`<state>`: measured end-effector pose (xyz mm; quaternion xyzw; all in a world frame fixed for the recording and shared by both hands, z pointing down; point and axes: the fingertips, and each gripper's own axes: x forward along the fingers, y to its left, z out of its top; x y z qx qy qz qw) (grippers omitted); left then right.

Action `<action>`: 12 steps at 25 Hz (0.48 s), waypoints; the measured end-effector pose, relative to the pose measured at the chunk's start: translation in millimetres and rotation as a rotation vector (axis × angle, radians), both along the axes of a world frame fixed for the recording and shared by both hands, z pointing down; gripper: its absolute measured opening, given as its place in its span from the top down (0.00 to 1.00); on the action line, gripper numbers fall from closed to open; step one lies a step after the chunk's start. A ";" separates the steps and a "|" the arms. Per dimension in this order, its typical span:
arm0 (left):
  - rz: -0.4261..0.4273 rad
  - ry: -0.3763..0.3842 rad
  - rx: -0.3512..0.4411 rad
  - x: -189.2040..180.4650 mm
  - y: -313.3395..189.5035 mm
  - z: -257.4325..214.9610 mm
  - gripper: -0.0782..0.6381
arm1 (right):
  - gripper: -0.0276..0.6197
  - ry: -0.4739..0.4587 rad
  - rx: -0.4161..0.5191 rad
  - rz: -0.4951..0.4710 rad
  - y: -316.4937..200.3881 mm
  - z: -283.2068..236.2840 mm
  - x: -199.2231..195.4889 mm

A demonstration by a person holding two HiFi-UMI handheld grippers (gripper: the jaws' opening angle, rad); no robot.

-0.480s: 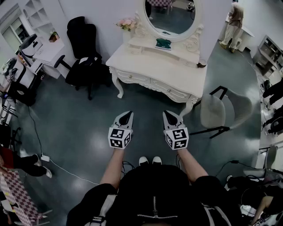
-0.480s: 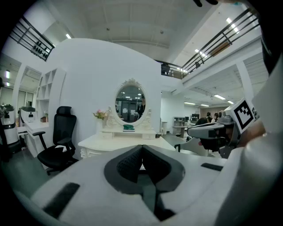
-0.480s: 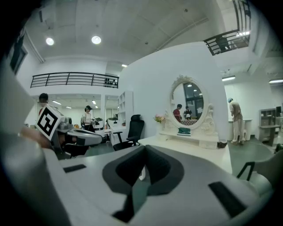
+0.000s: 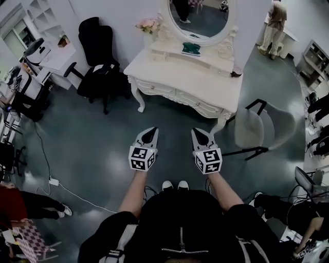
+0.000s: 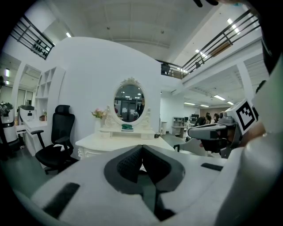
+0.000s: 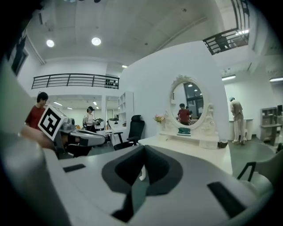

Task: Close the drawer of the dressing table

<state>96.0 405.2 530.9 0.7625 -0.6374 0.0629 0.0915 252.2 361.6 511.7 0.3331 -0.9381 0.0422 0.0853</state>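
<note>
While left tool pinches — carved, white table

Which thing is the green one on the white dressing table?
Start at the white carved dressing table by the wall. On the raised shelf under its oval mirror lies a flat dark-green object, low and dark, unlike the upright pink flowers further left.

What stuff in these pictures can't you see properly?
- Drawers: in the head view they are too small, and seen from too steeply above, to tell if one stands open.
- Dressing table front: in the left gripper view the left tool covers it with its own body. In the right gripper view the right tool does the same.
- Green thing below the mirror: in the head view it is too small to name.
</note>
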 end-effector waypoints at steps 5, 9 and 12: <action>-0.003 -0.001 -0.006 9.1 -11.9 3.9 0.88 | 0.95 -0.004 0.001 0.002 -11.6 2.1 8.2; -0.010 -0.005 -0.001 18.1 -23.1 3.2 0.88 | 0.95 -0.018 -0.006 -0.006 -24.4 2.5 15.9; -0.016 -0.007 0.003 22.3 -28.3 2.0 0.88 | 0.95 -0.021 -0.015 -0.011 -32.9 5.0 18.4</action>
